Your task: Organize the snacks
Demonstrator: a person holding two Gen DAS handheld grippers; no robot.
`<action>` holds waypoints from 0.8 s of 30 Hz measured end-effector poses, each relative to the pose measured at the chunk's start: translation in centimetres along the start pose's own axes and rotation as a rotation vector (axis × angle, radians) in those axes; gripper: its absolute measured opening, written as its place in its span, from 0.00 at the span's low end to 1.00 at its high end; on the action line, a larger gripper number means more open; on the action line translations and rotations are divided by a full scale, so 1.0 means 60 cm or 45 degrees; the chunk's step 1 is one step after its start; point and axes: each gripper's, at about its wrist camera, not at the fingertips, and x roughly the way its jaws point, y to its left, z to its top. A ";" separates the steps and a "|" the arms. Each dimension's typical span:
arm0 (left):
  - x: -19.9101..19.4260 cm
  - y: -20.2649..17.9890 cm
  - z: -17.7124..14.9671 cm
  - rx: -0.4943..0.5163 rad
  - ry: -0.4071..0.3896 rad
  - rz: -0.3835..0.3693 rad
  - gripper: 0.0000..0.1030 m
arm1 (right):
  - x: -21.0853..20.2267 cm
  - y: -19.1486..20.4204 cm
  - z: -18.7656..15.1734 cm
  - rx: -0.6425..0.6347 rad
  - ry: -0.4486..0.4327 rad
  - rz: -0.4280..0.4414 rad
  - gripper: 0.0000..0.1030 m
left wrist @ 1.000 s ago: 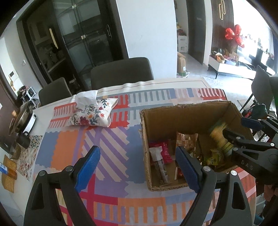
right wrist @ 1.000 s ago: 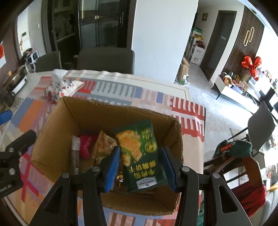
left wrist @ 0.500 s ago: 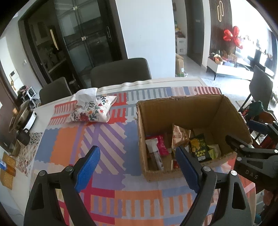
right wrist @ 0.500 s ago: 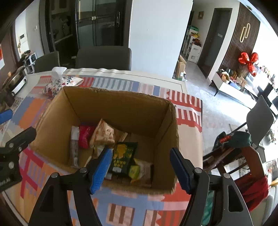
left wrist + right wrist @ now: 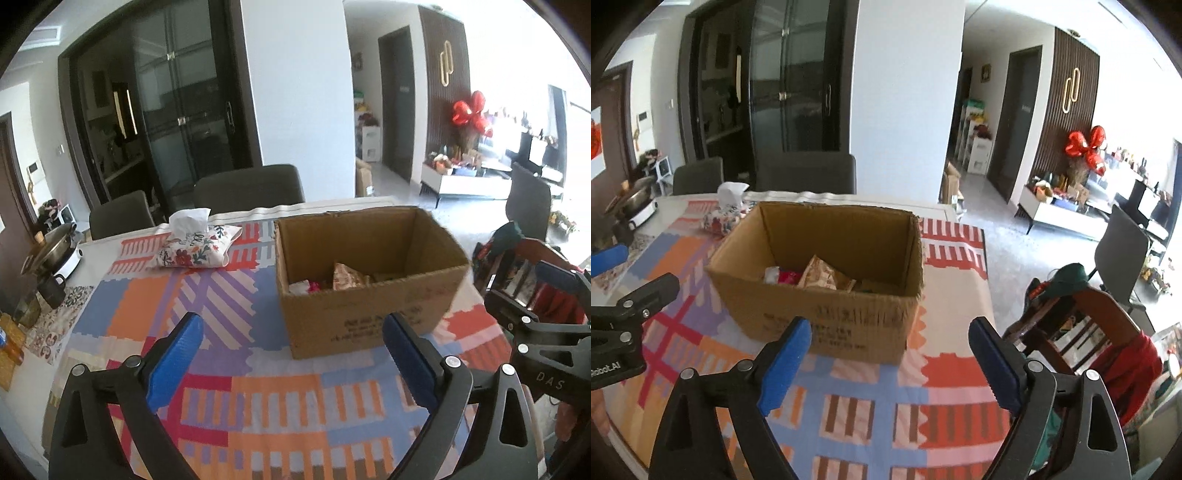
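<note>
An open cardboard box (image 5: 369, 317) (image 5: 827, 314) stands on the patterned tablecloth (image 5: 207, 310) with several snack packs inside; a tan pack (image 5: 347, 276) (image 5: 822, 275) and a red one (image 5: 788, 277) show above the rim. My left gripper (image 5: 291, 354) hovers in front of the box, its jaws opening with nothing between them. My right gripper (image 5: 890, 358) hangs before the box's near wall, jaws also opening and empty. The green snack pack is hidden low in the box.
A floral tissue pouch (image 5: 195, 249) lies behind the box to the left. A pot (image 5: 51, 251) and a mug (image 5: 51, 291) sit at the table's left edge. Dark chairs (image 5: 247, 188) stand behind the table, and a wooden chair with clothes (image 5: 1086, 321) stands on the right.
The right gripper let the green pack drop into the box and its jaws spread. Both grippers pulled back from the box, so it now looks farther away and is seen more from the side.
</note>
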 end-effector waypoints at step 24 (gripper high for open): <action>-0.181 -0.008 -0.131 -0.058 -0.253 0.064 1.00 | -0.201 0.007 -0.136 0.025 -0.344 -0.027 0.95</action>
